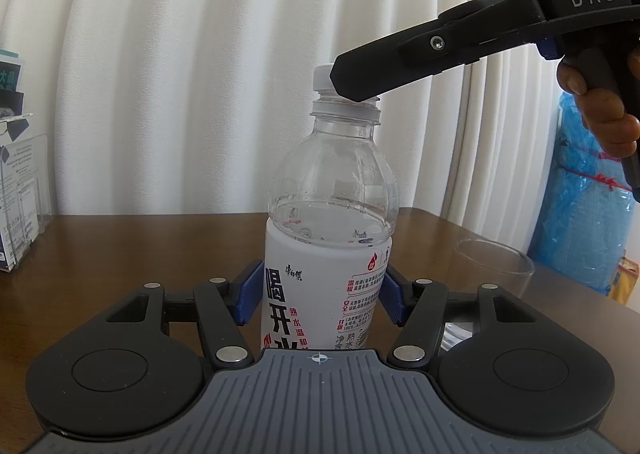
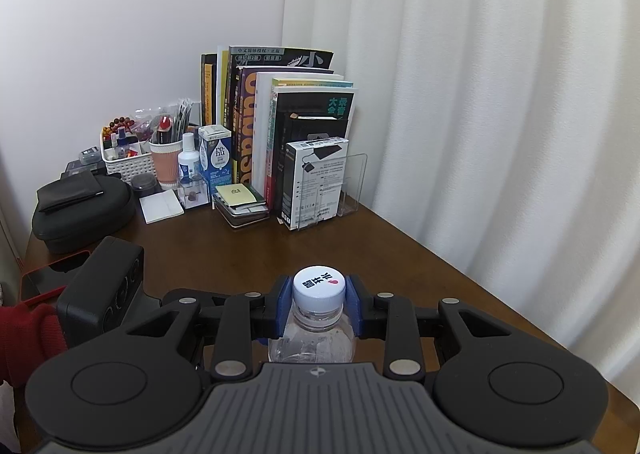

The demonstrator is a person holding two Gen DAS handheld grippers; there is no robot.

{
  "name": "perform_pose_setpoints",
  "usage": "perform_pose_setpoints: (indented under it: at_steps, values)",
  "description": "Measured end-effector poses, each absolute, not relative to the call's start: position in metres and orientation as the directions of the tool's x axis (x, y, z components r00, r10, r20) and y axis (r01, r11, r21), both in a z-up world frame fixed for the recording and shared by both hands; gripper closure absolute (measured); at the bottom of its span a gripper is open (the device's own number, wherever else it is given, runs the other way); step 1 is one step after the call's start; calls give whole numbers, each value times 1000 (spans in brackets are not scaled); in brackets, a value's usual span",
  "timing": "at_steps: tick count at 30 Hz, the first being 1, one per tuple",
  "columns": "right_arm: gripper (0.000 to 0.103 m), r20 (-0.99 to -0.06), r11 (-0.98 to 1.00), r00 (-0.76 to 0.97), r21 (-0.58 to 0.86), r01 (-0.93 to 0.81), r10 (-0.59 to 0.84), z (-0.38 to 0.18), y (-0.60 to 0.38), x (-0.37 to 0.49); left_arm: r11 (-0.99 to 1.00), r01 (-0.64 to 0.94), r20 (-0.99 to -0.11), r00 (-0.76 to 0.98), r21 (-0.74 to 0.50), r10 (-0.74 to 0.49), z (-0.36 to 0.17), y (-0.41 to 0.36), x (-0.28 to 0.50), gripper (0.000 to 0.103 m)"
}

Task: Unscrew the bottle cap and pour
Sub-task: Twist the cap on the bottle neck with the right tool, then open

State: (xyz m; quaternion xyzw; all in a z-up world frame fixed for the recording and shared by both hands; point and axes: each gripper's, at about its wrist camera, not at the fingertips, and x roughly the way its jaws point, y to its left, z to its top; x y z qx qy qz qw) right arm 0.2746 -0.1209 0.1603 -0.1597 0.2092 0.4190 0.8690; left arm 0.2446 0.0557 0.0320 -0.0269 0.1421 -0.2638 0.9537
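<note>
A clear water bottle (image 1: 332,189) with a white label stands upright on the brown table (image 1: 140,246). My left gripper (image 1: 322,294) is shut on the bottle's labelled body, blue pads on both sides. The white cap (image 2: 319,288) sits on the bottle neck. My right gripper (image 2: 319,304) comes from above and is shut on the cap, its blue pads pressed to both sides; in the left wrist view its black finger (image 1: 400,57) covers most of the cap (image 1: 322,79). A clear glass (image 1: 494,270) stands on the table right of the bottle.
Books (image 2: 280,125), a white box (image 2: 316,181), a basket of small items (image 2: 124,157) and a black case (image 2: 80,209) line the table's far left. White curtains (image 2: 480,93) hang behind. A blue plastic bag (image 1: 580,213) is at the right beyond the table edge.
</note>
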Motion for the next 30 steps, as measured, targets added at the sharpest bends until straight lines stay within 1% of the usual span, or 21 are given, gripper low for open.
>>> perform_pose_setpoints:
  at_steps: [4, 23, 27, 30]
  values:
    - [70, -490, 602, 574, -119, -790, 656, 161, -119, 273, 858, 498, -255, 819, -127, -514, 32, 59, 246, 43]
    - [70, -483, 608, 567, -86, -789, 667, 157, -125, 272, 859, 496, -258, 820, -124, -511, 32, 54, 247, 43]
    - [64, -483, 608, 569, -90, -788, 666, 156, -127, 266, 859, 497, -258, 820, -124, -512, 32, 55, 247, 43]
    - [62, -485, 601, 568, -105, -793, 665, 154, -128, 258, 858, 499, -257, 819, -125, -513, 32, 56, 249, 43]
